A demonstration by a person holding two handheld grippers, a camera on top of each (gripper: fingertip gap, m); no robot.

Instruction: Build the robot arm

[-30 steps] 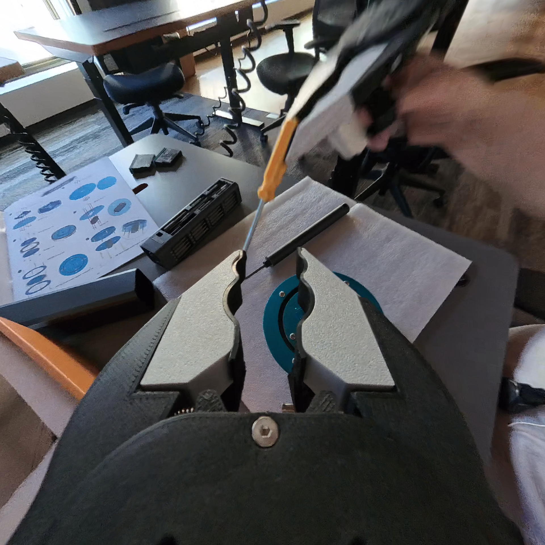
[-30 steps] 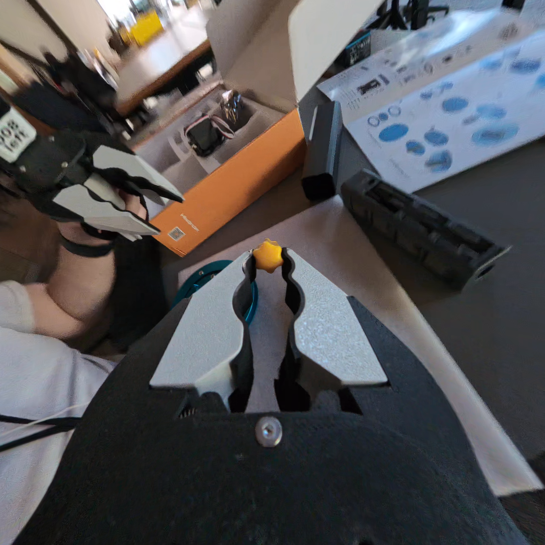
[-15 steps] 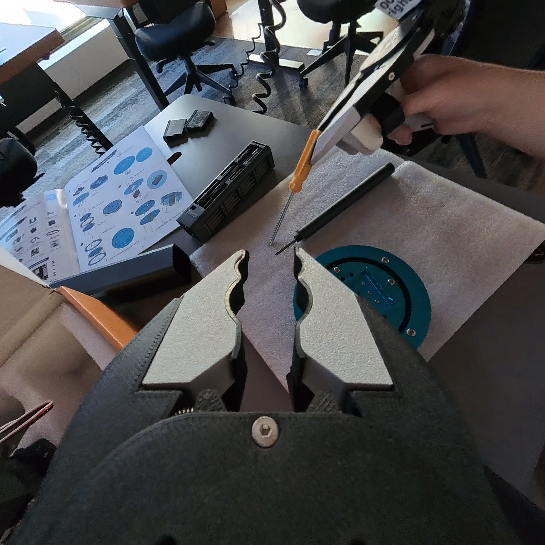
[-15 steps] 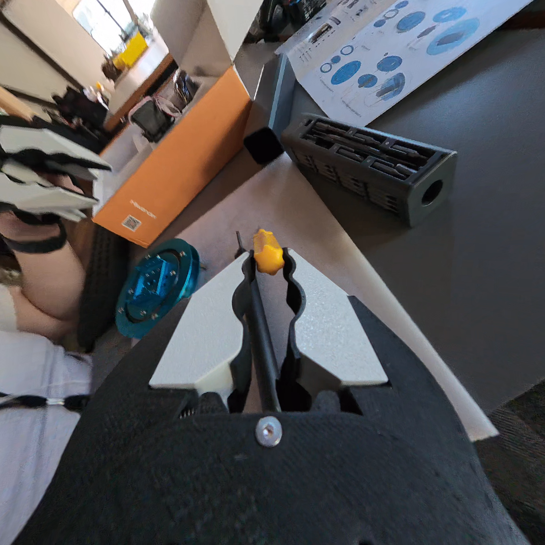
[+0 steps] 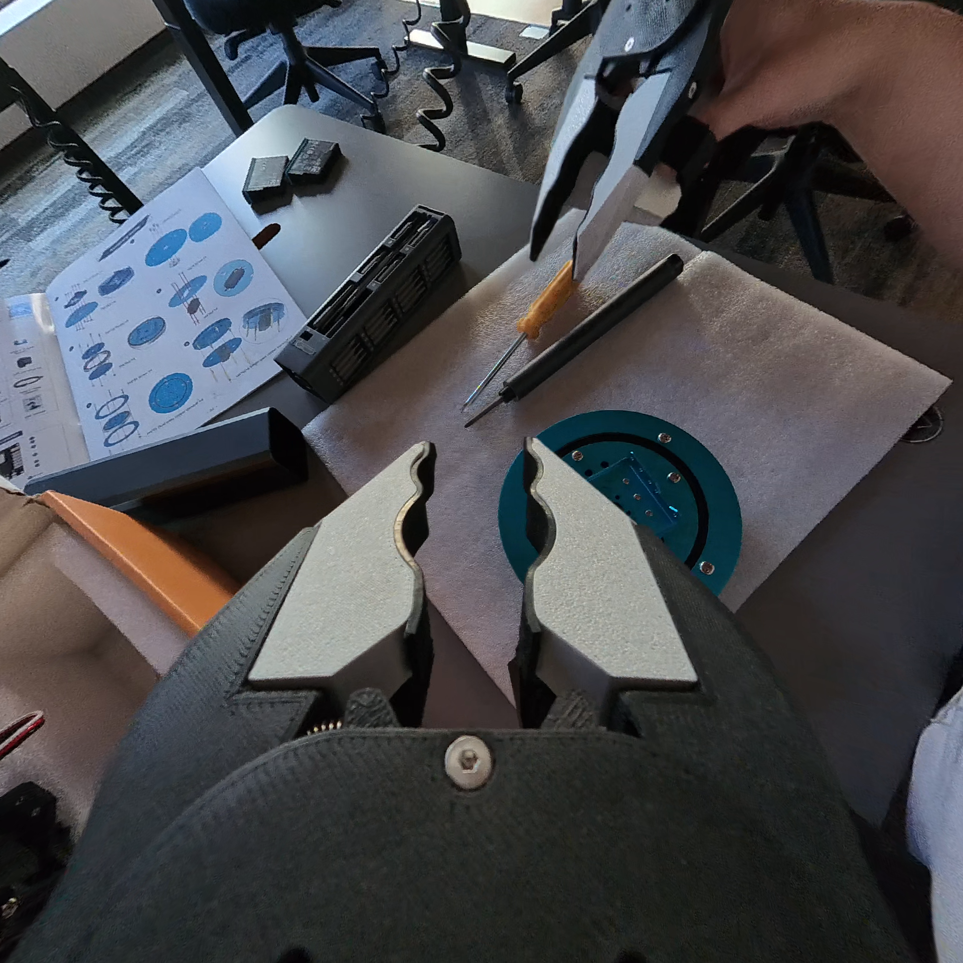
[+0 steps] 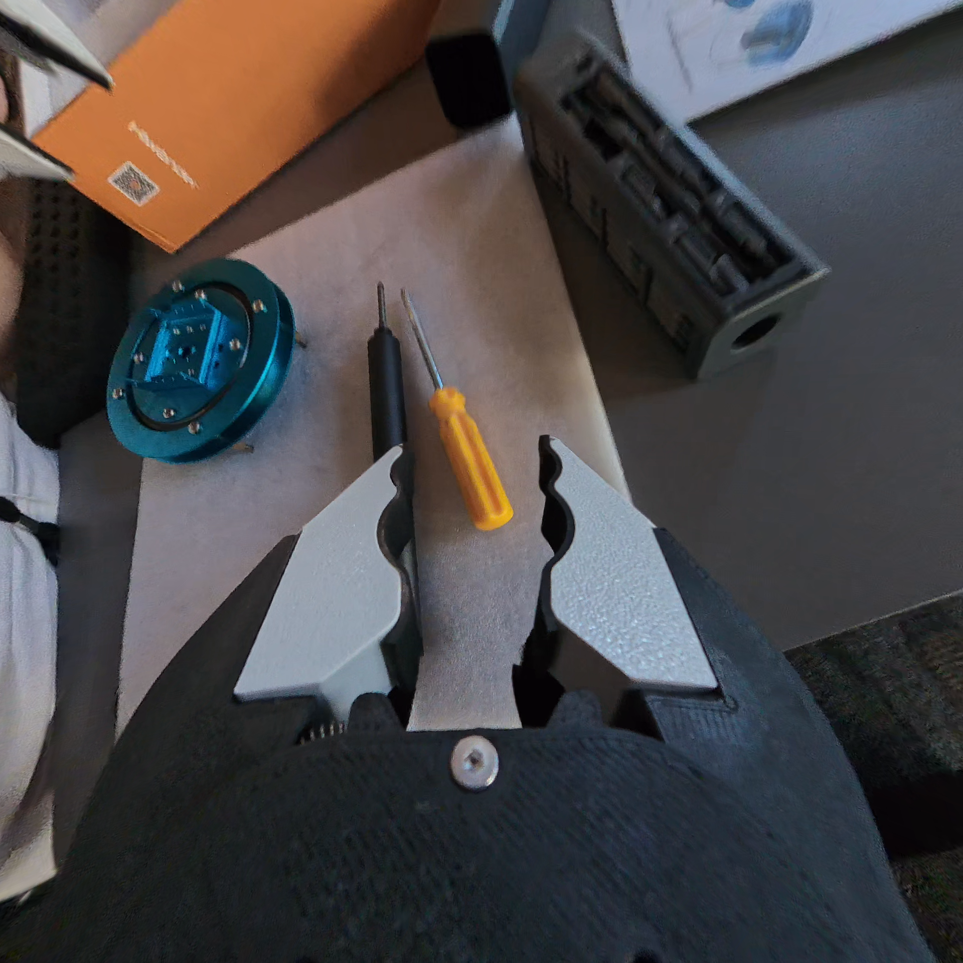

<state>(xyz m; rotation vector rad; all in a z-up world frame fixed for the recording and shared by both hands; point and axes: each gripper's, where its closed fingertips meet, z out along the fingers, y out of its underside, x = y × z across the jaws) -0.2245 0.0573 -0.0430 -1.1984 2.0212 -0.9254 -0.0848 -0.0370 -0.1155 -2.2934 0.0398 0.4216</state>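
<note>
An orange-handled screwdriver (image 6: 469, 458) lies on the white foam sheet (image 6: 469, 250) beside a black screwdriver (image 6: 386, 396). My right gripper (image 6: 474, 448) is open just above the orange handle, and its pads do not touch it. In the left wrist view the right gripper (image 5: 555, 260) hovers over the orange screwdriver (image 5: 547, 302) and the black one (image 5: 594, 328). My left gripper (image 5: 477, 453) is open and empty above the sheet, next to a teal round metal part (image 5: 719, 500). That part also shows in the right wrist view (image 6: 198, 359).
A dark bit case (image 5: 370, 323) (image 6: 667, 208) lies left of the sheet. A dark sleeve (image 5: 167, 464), a printed instruction sheet (image 5: 156, 312) and two small black blocks (image 5: 292, 169) are on the grey table. An orange box (image 6: 219, 104) stands at the near left. Office chairs stand beyond. Across from one pair of fingers to the other is roughly 20 cm. The right tips stand about 6 cm off the black screwdriver (image 6: 386, 396). It turns up in the left wrist view (image 5: 544, 363) as well.
My right gripper lowered the orange screwdriver to the foam sheet beside the black one, opened and let it go. My left gripper drew back from the tools and stayed open.
</note>
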